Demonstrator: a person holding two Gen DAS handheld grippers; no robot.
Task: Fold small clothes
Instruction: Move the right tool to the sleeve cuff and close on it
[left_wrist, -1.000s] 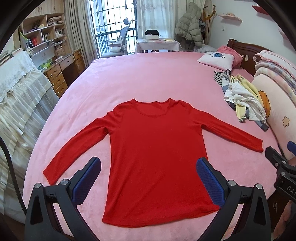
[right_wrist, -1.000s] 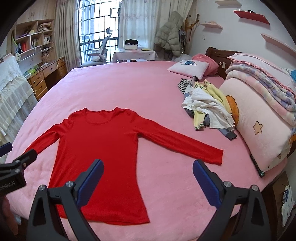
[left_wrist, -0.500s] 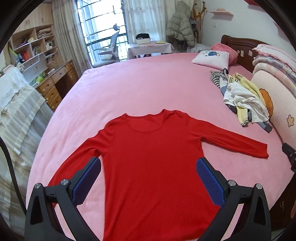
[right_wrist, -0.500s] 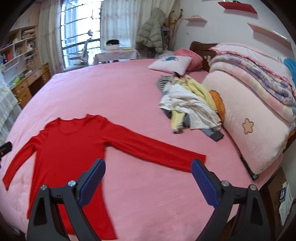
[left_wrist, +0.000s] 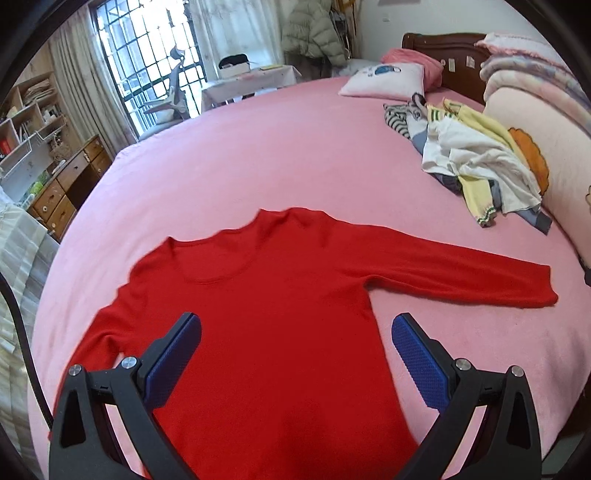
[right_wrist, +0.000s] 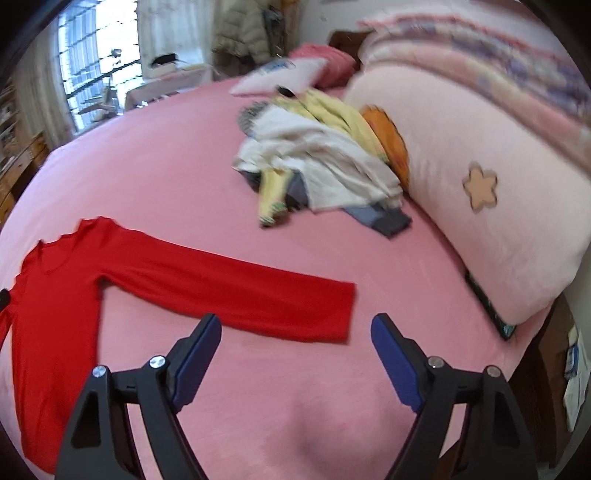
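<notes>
Your long-sleeved red knit top (left_wrist: 280, 332) lies flat on the pink fleece bed (left_wrist: 258, 155). Left tongs (left_wrist: 295, 363) hang spread and empty; right tongs (right_wrist: 295, 363) are closing, empty, near the sleeve cuff (right_wrist: 332, 310). Close early and you'll pinch bedcover too, dragging the sleeve askew.

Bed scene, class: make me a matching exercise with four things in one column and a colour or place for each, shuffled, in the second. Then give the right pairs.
Things
1. shirt
2. bedspread
3. pile of clothes
4. star patch

Descriptions
A. pink, covers the whole bed
B. heaped beside the big cushion
C. red, spread flat with sleeves out
D. sewn on the pale pink cushion

Pairs: 1-C, 2-A, 3-B, 4-D
</notes>
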